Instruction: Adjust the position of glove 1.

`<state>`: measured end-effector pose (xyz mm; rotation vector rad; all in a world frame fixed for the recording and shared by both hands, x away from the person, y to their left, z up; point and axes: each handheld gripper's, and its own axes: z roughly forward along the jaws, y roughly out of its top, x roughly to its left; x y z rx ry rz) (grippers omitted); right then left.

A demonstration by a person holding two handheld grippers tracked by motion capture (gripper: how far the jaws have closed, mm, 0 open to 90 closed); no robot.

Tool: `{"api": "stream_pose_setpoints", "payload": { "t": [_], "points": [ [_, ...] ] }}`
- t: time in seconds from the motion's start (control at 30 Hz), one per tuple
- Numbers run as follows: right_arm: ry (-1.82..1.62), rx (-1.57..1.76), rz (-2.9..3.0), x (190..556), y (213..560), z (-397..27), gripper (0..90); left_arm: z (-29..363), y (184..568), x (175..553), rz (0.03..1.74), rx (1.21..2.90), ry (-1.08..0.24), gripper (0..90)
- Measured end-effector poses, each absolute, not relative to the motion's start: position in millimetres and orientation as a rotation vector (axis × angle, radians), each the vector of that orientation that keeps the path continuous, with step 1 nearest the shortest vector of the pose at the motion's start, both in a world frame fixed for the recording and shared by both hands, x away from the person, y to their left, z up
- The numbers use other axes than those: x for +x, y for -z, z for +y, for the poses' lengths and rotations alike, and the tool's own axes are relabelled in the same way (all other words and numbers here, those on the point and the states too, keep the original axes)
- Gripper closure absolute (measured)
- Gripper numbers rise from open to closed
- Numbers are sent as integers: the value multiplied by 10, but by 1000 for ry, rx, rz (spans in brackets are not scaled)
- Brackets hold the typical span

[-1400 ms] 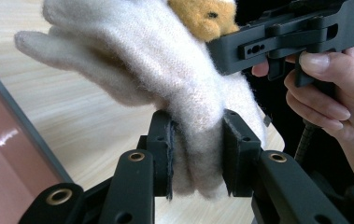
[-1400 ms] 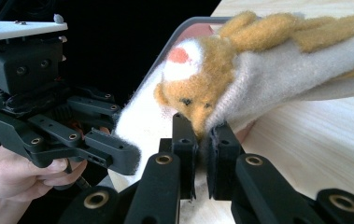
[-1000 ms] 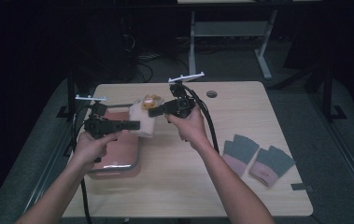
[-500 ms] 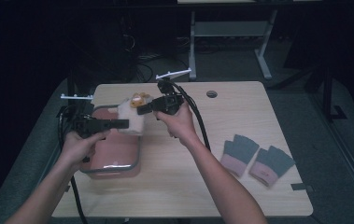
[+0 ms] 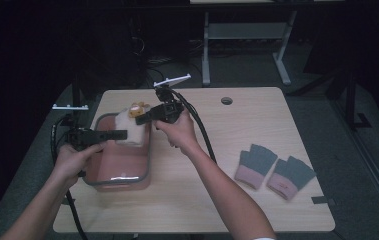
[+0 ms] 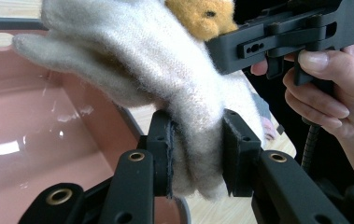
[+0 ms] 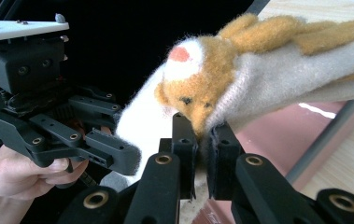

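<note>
Pinching fuzzy cream glove (image 6: 165,70), both hand-held grippers, above glossy pink tub (image 5: 119,162).

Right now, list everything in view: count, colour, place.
cream glove with an orange bear face: 1, cream and orange, held above the bin's far end.
bin: 1, pink with grey rim, table's left side.
fingerless gloves: 2, grey with pink cuffs, table's right side.
table: 1, light wood.
desk frame: 1, grey, behind the table.
left hand-held gripper: 1, black, shut on the glove.
right hand-held gripper: 1, black, shut on the glove.
</note>
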<state>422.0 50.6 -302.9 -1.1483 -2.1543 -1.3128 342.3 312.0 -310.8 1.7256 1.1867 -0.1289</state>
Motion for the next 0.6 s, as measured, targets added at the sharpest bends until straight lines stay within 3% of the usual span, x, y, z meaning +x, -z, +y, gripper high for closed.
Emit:
{"api": "stream_pose_setpoints", "payload": {
  "t": [0.6],
  "points": [
    [1270, -1116, -2134, 4298, 3193, 774, 832, 3338, 3237, 3402, 1244, 1712, 133, 678]
  ]
}}
